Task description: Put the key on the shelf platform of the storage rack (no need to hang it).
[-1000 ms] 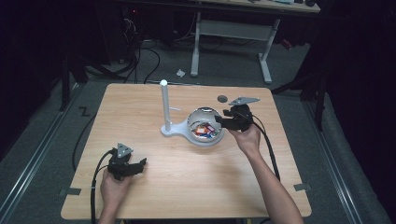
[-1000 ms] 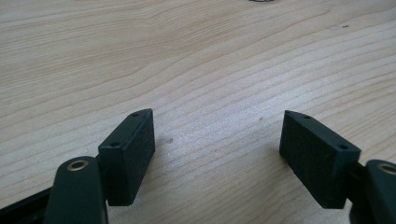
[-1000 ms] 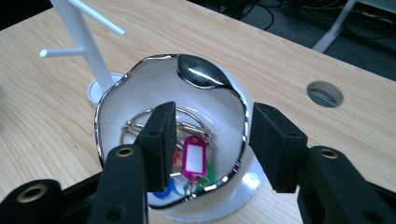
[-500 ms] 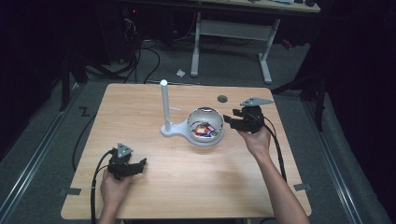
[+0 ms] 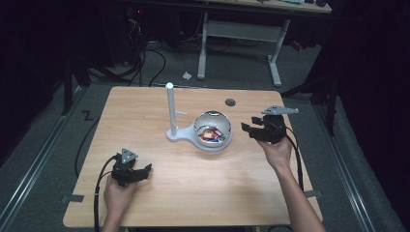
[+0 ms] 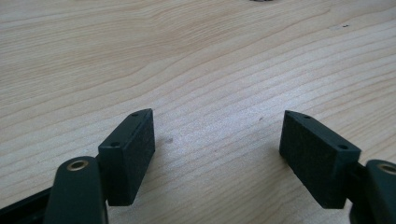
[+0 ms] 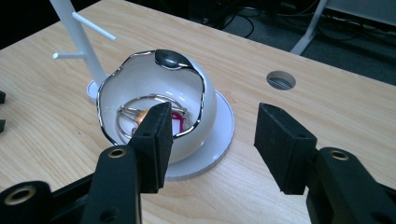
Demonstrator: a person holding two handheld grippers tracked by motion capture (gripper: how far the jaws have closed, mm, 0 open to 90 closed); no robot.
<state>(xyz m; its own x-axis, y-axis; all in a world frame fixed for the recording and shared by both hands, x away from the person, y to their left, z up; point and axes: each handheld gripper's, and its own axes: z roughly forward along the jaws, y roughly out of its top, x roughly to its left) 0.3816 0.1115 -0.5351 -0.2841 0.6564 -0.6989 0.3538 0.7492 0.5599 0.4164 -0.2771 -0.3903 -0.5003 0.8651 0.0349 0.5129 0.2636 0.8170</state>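
A white bowl [image 5: 202, 123] with a wavy chrome rim sits mid-table on a white base that also carries an upright white post [image 5: 170, 108] with short pegs. Small coloured pieces [image 5: 211, 135] and a wire ring lie inside the bowl [image 7: 205, 100]. My right gripper [image 5: 247, 129] hovers just right of the bowl. Its jaws have just been opening and now stand open with nothing between them [image 7: 212, 123]. My left gripper [image 5: 144, 170] rests open on the bare wood at the front left, jaws wide apart [image 6: 218, 126].
A round cable hole [image 5: 230, 102] is set in the table behind the bowl. The wooden table [image 5: 159, 203] has bare wood in front of the bowl. Beyond its far edge are a dark floor with cables and a desk frame [image 5: 241, 34].
The right gripper has drawn back from the bowl's rim to the right, and its jaws have spread wider. The left gripper has stayed where it was.
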